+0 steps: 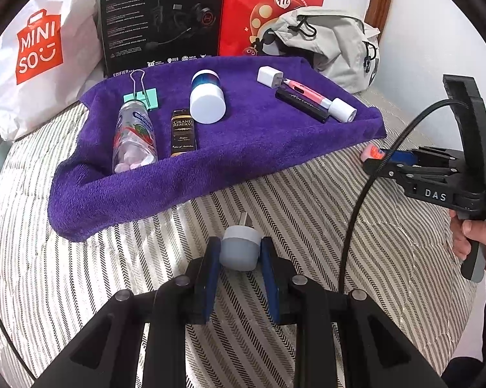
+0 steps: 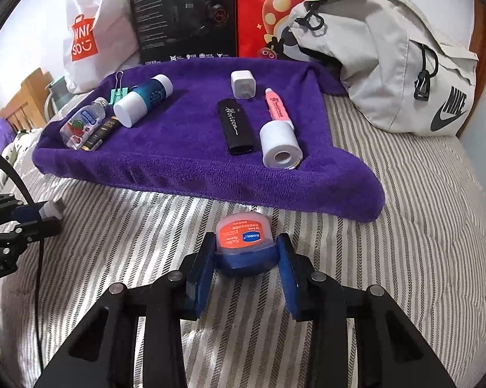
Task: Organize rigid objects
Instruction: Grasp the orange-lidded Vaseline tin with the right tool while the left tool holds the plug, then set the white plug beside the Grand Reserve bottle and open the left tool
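Note:
My left gripper [image 1: 240, 252] is shut on a small white plug adapter [image 1: 240, 249], held over the striped bedding short of the purple towel [image 1: 269, 135]. My right gripper [image 2: 245, 252] is shut on a small lip balm jar [image 2: 243, 236] with an orange lid and blue base, also just before the towel [image 2: 184, 158]. On the towel lie a clear candy bottle [image 1: 131, 139], a green binder clip [image 1: 142, 97], a black-gold box [image 1: 182, 131], a white-blue tube [image 1: 206, 95], a white charger cube [image 1: 269, 76], a pink pen [image 1: 307, 92], a black Horizon case [image 2: 236, 126] and a white roll [image 2: 280, 147].
Behind the towel stand a white Miniso bag [image 1: 39, 51], a black headset box [image 1: 160, 16] and a red bag [image 1: 269, 3]. A grey Nike bag [image 2: 401, 64] sits at the back right. Striped bedding [image 1: 307, 213] spreads in front. A hand [image 1: 476, 242] holds the right gripper.

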The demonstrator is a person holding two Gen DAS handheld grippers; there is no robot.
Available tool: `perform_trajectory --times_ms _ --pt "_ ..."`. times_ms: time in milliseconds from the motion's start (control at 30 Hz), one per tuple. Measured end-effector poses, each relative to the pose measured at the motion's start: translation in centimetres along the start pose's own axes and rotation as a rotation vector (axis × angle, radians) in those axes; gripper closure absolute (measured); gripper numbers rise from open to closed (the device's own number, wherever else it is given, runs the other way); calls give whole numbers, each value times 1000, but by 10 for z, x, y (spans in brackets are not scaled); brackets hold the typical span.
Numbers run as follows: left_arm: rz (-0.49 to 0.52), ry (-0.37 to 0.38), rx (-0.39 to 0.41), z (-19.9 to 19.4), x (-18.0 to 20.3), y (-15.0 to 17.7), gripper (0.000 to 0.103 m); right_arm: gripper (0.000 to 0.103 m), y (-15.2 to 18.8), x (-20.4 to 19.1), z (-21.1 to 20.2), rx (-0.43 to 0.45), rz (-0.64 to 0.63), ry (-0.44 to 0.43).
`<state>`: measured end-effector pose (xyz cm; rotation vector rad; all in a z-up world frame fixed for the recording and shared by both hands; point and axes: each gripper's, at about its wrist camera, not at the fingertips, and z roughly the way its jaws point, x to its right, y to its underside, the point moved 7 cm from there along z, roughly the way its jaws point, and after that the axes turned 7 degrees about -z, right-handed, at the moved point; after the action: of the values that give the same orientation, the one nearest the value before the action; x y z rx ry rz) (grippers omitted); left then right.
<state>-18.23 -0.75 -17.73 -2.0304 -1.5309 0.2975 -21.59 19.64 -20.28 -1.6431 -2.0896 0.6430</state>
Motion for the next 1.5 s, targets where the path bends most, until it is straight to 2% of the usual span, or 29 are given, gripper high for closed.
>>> perform_trajectory --times_ms 433,700,967,1167,1500 --pt "-30 14 48 -23 -2 -22 79 66 0 -1 -25 17 -26 -27" --pt "-28 27 65 -24 1 -45 79 66 -8 -15 -30 27 -24 -104" --pt "-53 34 46 0 -5 -71 79 66 -31 -28 -38 53 -54 -163" --pt "-65 32 10 28 -11 -89 80 66 -48 -24 -35 57 -71 -163" --pt "-42 31 -17 49 -10 -101 80 66 -66 -18 -26 68 -76 -177"
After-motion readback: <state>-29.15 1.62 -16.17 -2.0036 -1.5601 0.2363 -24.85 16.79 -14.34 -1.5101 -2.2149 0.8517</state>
